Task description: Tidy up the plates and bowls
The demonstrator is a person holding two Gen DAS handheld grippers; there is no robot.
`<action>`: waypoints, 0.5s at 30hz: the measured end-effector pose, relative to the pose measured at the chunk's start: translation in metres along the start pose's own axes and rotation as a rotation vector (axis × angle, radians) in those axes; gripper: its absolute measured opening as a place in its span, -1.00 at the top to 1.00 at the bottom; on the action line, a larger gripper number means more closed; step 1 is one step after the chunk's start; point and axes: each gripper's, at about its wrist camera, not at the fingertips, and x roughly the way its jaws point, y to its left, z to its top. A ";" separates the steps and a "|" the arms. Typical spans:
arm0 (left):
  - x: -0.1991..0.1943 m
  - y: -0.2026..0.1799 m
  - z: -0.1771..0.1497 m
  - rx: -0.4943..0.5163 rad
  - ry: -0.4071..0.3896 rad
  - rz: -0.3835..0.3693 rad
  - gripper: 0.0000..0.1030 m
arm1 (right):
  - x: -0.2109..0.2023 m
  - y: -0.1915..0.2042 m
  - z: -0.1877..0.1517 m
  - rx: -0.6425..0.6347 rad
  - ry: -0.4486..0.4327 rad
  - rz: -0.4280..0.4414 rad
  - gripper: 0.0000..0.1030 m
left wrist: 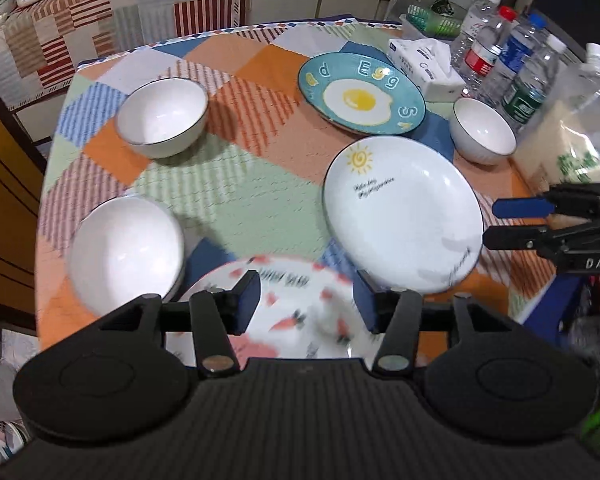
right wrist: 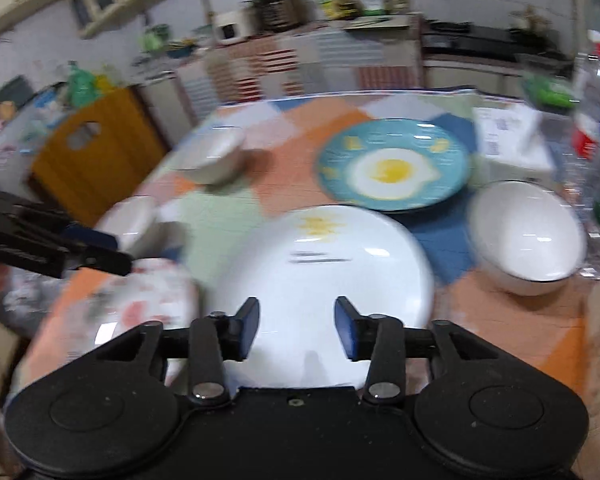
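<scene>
My left gripper (left wrist: 307, 303) is open and empty above a carrot-patterned plate (left wrist: 296, 312) at the table's near edge. A white sun plate (left wrist: 404, 216) lies to its right and a blue egg plate (left wrist: 360, 92) behind that. White bowls stand at near left (left wrist: 128, 252), far left (left wrist: 162, 116) and right (left wrist: 482, 130). My right gripper (right wrist: 298, 326) is open and empty over the near part of the sun plate (right wrist: 324, 264); it also shows at the right edge of the left wrist view (left wrist: 490, 220). The right wrist view is blurred.
Several water bottles (left wrist: 500, 56), a tissue pack (left wrist: 424, 64) and a large clear bag (left wrist: 580, 128) crowd the table's right side. The patchwork cloth (left wrist: 244, 168) covers the table. A yellow chair (right wrist: 88, 152) stands at the left. A counter runs behind.
</scene>
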 end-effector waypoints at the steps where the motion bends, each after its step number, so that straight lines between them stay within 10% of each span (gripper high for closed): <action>1: -0.006 0.007 -0.006 0.004 0.004 -0.004 -0.04 | -0.001 0.008 0.001 -0.003 0.008 0.017 -0.06; 15: -0.002 0.069 -0.080 -0.029 0.042 0.015 -0.31 | 0.030 0.072 -0.049 -0.069 0.039 0.210 -0.13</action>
